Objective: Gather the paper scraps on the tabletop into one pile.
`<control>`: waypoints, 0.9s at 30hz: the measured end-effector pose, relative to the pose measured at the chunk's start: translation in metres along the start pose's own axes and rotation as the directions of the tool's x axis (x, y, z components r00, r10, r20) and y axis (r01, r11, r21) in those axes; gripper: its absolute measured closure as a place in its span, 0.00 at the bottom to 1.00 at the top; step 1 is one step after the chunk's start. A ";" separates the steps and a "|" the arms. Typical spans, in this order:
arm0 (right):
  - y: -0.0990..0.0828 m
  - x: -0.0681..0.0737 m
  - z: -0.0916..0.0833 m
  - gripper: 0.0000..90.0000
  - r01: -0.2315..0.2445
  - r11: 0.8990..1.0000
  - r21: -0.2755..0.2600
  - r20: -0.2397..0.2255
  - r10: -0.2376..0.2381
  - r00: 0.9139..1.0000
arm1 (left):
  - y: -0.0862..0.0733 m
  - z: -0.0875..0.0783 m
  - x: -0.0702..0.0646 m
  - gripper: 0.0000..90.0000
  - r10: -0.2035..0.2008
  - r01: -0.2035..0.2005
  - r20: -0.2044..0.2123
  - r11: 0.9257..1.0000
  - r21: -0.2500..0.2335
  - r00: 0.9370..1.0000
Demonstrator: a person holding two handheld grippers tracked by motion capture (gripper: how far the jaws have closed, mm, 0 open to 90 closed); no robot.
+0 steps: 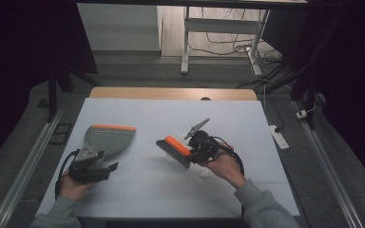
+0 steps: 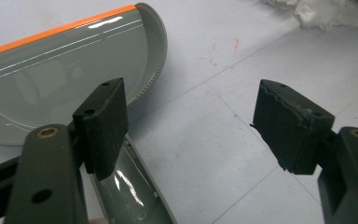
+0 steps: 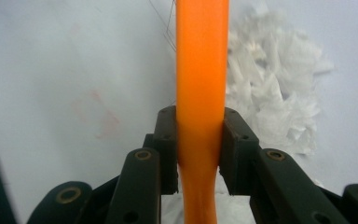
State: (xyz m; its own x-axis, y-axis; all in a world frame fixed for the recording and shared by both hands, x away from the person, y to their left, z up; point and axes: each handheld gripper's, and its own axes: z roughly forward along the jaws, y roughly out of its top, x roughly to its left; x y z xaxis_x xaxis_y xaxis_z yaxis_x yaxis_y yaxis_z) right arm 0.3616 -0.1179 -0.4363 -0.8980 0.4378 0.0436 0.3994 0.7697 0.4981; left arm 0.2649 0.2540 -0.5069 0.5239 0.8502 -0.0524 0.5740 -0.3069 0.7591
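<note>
The jaws of the right gripper (image 3: 199, 140) are clamped on the orange handle of the brush (image 3: 200, 70), one pad on either side of it — the handle runs straight ahead from between them, its long axis in line with the jaws. In the high view the brush (image 1: 173, 151) is held low over the table (image 1: 161, 190) with its bristle head pointing away from the gripper toward the dustpan. Just beyond and to one side of the jaws lies a heap of white shredded paper (image 3: 275, 93). The jaws of the left gripper (image 2: 196, 126) stand wide apart with nothing between them — the grey dustpan (image 2: 56, 79), orange along its lip, lies just off one jaw, its handle running back beneath it. Brush and pan look like light, rigid, smooth plastic, likely to twist in a loose hold, so each is best gripped squarely across its handle. The paper looks feather-light and apt to scatter.
</note>
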 end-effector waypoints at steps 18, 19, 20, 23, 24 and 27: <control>-0.073 -0.004 -0.049 0.79 0.024 0.995 0.094 -0.040 -0.020 0.999 | -0.001 0.000 -0.002 0.30 0.004 -0.004 0.000 1.000 0.003 1.000; -0.075 -0.002 -0.047 0.79 0.051 0.992 0.114 -0.050 -0.046 0.998 | -0.001 0.000 -0.002 0.30 0.003 -0.003 -0.001 1.000 0.003 1.000; -0.076 0.000 -0.045 0.79 0.069 0.989 0.128 -0.063 -0.061 0.996 | -0.001 0.000 -0.002 0.30 0.001 -0.001 -0.002 1.000 0.003 1.000; -0.076 0.003 -0.035 0.79 0.107 0.980 0.165 -0.085 -0.094 0.992 | -0.001 0.000 -0.001 0.30 0.002 -0.002 -0.002 1.000 0.005 1.000; -0.074 0.004 -0.032 0.79 0.109 0.979 0.172 -0.081 -0.097 0.992 | -0.001 0.001 -0.002 0.30 0.003 -0.003 -0.002 1.000 0.007 1.000; -0.062 0.003 -0.023 0.79 0.152 0.972 0.179 -0.065 -0.143 0.988 | -0.001 0.001 -0.002 0.30 0.007 -0.007 -0.002 1.000 0.007 1.000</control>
State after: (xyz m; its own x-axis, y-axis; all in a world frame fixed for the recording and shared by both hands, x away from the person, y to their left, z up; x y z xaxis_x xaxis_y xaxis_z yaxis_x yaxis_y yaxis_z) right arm 0.3301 -0.1747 -0.4470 -0.9558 0.2925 0.0279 0.2846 0.8979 0.3359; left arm 0.2635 0.2520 -0.5079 0.5265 0.8489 -0.0463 0.5749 -0.3154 0.7550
